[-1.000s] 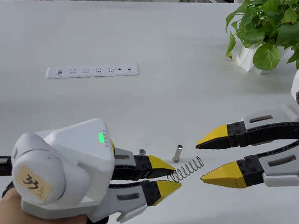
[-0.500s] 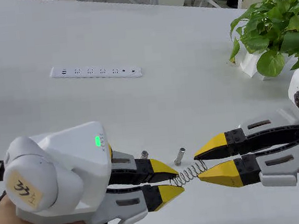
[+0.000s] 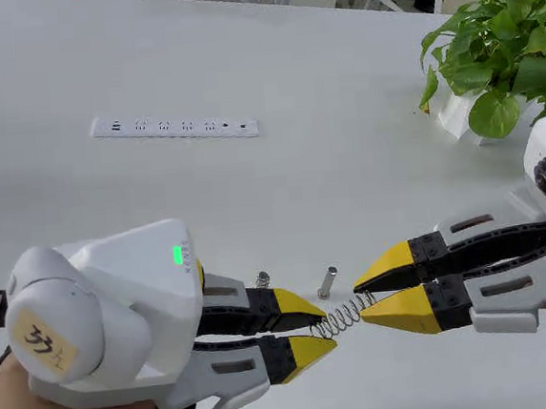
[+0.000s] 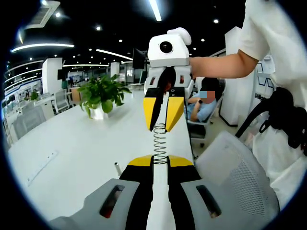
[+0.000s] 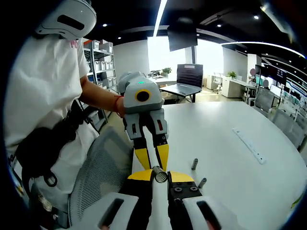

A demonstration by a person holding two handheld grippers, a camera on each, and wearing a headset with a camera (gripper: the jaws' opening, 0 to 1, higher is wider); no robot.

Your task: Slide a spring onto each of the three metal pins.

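The spring (image 3: 343,315) hangs clear of the table, low in the head view and a little right of centre, held end to end between two claws. Its left end sits between the yellow tips of the left gripper (image 3: 328,328), whose jaws are drawn in narrow and pinch that end. Its right end lies inside the tips of the right gripper (image 3: 358,301), whose jaws are likewise closed to a slim gap on the coil (whether this second grip is firm or only touching, I cannot tell). In the left gripper view the spring (image 4: 159,143) runs straight up the middle of the frame, from that view's own jaws to the opposing pair.

Just above the spring in the head view, one metal pin (image 3: 328,281) stands on the white table (image 3: 346,169). A second pin (image 3: 262,280) is to its left, tucked against the left gripper's upper jaw. Both are bare, with no coil round either. Further up and to the left lies a power strip (image 3: 176,129), and a potted plant (image 3: 493,42) sits in the upper right corner.

As I judge it, the task is near its start. This looks like a hand-over or lining-up of one spring. No pin in sight has been fitted, so each of them is yet to be done.
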